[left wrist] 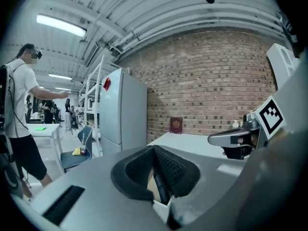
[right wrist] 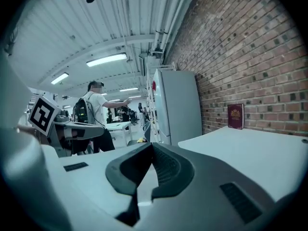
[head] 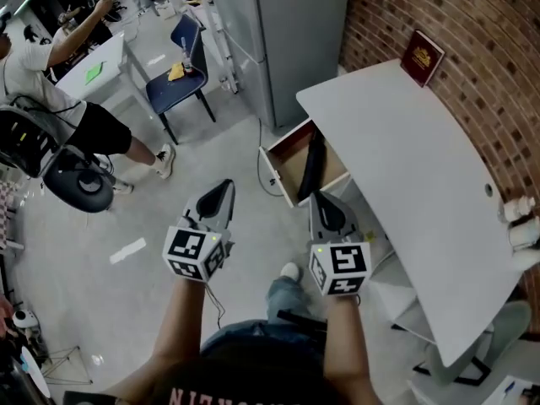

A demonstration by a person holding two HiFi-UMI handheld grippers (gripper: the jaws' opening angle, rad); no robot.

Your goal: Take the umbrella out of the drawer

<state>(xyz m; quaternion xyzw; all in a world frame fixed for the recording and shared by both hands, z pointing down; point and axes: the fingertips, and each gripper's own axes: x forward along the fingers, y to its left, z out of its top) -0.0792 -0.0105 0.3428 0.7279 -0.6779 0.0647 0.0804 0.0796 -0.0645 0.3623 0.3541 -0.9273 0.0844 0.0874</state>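
Note:
A black folded umbrella [head: 313, 160] lies lengthwise in the open wooden drawer [head: 288, 147] under the near end of the white desk [head: 405, 159]. My right gripper [head: 321, 199] hangs just short of the drawer's near corner, its jaws shut and empty. My left gripper [head: 225, 187] is level with it, further left over the floor, also shut with nothing held. In the left gripper view the shut left gripper [left wrist: 154, 148] points at the drawer, and the umbrella [left wrist: 161, 190] shows in the gap below its pads. The right gripper [right wrist: 151, 146] points along the desk's edge.
A dark red book [head: 421, 57] leans on the brick wall at the desk's far end. A grey fridge [head: 287, 32] stands beyond the drawer. A blue chair [head: 181, 74], a person [head: 51, 66] and a black office chair [head: 80, 184] are off to the left.

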